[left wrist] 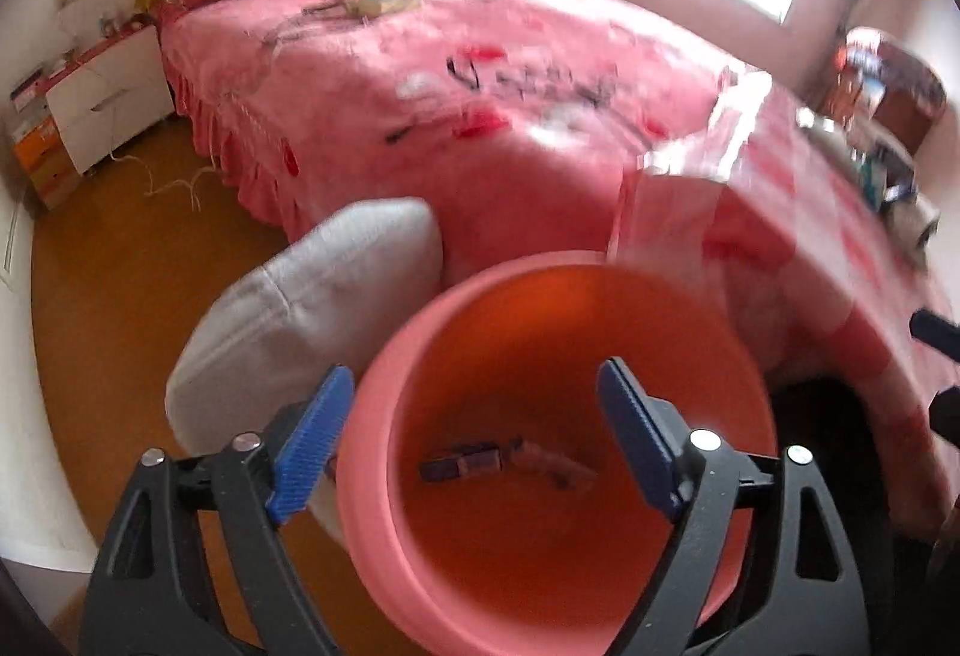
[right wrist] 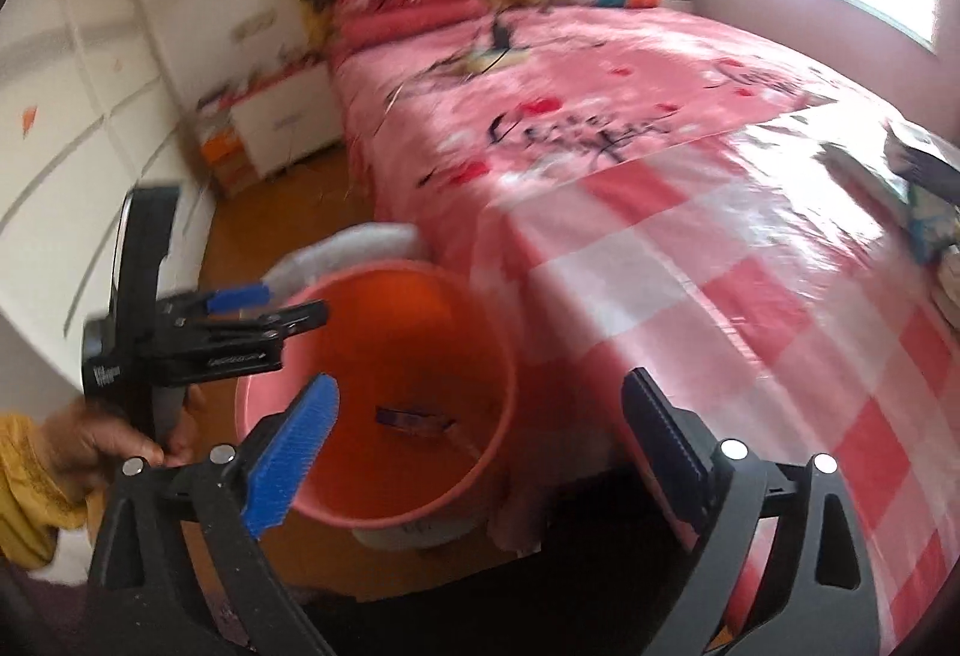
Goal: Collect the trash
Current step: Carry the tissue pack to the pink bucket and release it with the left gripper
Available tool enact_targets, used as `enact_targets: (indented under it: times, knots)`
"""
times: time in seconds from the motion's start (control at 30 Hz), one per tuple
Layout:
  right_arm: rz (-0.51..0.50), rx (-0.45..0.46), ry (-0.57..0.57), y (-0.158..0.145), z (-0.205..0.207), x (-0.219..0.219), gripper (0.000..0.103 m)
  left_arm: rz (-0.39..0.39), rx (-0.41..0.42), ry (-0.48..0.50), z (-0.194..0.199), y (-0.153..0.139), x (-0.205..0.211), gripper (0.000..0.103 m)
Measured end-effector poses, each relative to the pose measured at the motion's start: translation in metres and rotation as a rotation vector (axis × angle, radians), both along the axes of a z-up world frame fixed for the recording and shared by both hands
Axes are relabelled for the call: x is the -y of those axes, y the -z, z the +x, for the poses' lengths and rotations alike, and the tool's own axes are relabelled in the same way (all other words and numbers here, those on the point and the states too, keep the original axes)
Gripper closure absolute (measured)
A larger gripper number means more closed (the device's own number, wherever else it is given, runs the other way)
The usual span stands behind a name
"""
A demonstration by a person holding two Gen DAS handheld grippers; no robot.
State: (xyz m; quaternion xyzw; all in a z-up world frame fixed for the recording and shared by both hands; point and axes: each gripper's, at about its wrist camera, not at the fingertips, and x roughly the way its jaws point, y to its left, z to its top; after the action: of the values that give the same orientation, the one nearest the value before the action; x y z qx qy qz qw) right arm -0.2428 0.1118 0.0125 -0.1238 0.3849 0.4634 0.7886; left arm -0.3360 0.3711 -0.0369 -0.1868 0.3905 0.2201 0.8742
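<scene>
A pink bucket [left wrist: 510, 263] stands on the floor between the bed and the table, and it also shows in the right wrist view [right wrist: 390, 515]. Dark wrappers [left wrist: 462, 467] lie at its bottom [right wrist: 414, 421]. My left gripper [left wrist: 474, 434] hangs over the bucket's mouth, open, with nothing between its blue pads. In the right wrist view the left gripper [right wrist: 282, 305] is at the bucket's left rim, held by a hand [right wrist: 102, 440] in a yellow sleeve. My right gripper [right wrist: 480, 446] is open and empty, just above the bucket's near right side.
A grey-white cushion [left wrist: 312, 290] leans against the bucket's far side. A bed with a pink cover [left wrist: 420, 74] fills the back. A table under a pink-and-white checked plastic cloth [right wrist: 720, 296] stands to the right, with blurred items [right wrist: 924, 188] at its far edge. A white drawer unit [left wrist: 102, 86] stands left of the bed.
</scene>
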Motion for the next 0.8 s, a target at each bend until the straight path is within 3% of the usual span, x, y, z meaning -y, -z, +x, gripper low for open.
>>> enact_targets:
  times: [0.1, 0.33, 0.47, 0.7, 0.8]
  knots:
    - [0.064, -0.024, 0.058, -0.005, 0.014, 0.017, 0.008, 0.028, 0.068, 0.020, 0.000, -0.009, 0.007, 0.013]
    - [0.184, -0.094, 0.118, -0.005, 0.032, 0.048, 0.007, 0.087, 0.087, 0.080, 0.017, -0.020, 0.028, 0.013]
    - [0.231, -0.095, 0.108, -0.007, 0.033, 0.056, 0.005, 0.105, 0.035, 0.100, 0.028, -0.024, 0.037, 0.013]
    - [0.247, -0.113, 0.066, -0.003, 0.034, 0.067, 0.005, 0.017, -0.015, 0.143, 0.046, -0.021, 0.048, 0.013]
    - [0.263, -0.140, 0.093, 0.001, 0.041, 0.078, 0.005, 0.042, -0.026, 0.156, 0.052, -0.024, 0.058, 0.013]
